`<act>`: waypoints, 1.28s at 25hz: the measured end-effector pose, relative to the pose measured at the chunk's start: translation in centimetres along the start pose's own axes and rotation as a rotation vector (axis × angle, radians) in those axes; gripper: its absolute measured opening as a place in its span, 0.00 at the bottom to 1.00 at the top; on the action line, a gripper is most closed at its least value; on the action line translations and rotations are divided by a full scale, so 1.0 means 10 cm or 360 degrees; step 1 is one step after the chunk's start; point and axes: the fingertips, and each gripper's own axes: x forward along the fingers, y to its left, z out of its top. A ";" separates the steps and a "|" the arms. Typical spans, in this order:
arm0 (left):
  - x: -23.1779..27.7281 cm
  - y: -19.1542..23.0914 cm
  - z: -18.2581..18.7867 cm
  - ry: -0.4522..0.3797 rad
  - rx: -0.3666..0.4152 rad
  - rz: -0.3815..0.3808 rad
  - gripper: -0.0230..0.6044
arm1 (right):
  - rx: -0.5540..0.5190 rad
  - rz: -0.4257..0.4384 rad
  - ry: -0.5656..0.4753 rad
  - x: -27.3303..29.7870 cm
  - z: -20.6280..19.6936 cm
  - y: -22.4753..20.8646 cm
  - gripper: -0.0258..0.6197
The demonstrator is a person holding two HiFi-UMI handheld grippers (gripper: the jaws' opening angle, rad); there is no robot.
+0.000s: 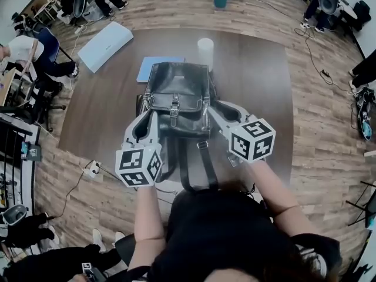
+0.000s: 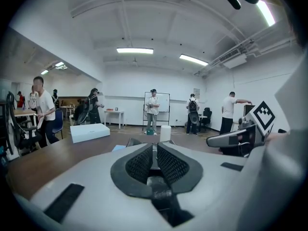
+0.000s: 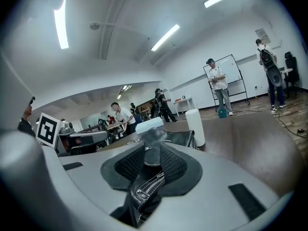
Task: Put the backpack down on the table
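- Both forearms reach forward side by side over the table's (image 1: 258,81) near edge; each gripper points ahead, tipped slightly down
- Left gripper (image 2: 154,159): ribbed dark pads nearly together, nipping a thin dark strip of the backpack's (image 1: 176,96) left side
- Right gripper (image 3: 153,163): pads clamp a thicker fold of black leather with a metal zip
- Backpack: black, glossy, boxy, with buckled straps on its flap; held between both grippers over the smooth brown table; I cannot tell whether it touches the tabletop; its shoulder straps hang towards the person
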 end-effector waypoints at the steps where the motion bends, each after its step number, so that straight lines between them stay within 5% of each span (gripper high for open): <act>1: -0.04 -0.03 0.01 -0.0009 0.0002 0.0002 0.12 | -0.0002 0.0001 -0.0009 -0.03 0.01 0.02 0.21; 13: -0.30 -0.20 -0.03 -0.0034 -0.0019 0.0012 0.11 | -0.0031 -0.0010 -0.0037 -0.28 -0.01 0.19 0.07; 32: -0.39 -0.22 -0.14 0.0002 -0.0051 0.0013 0.11 | -0.0048 0.0022 -0.0044 -0.34 -0.07 0.31 0.07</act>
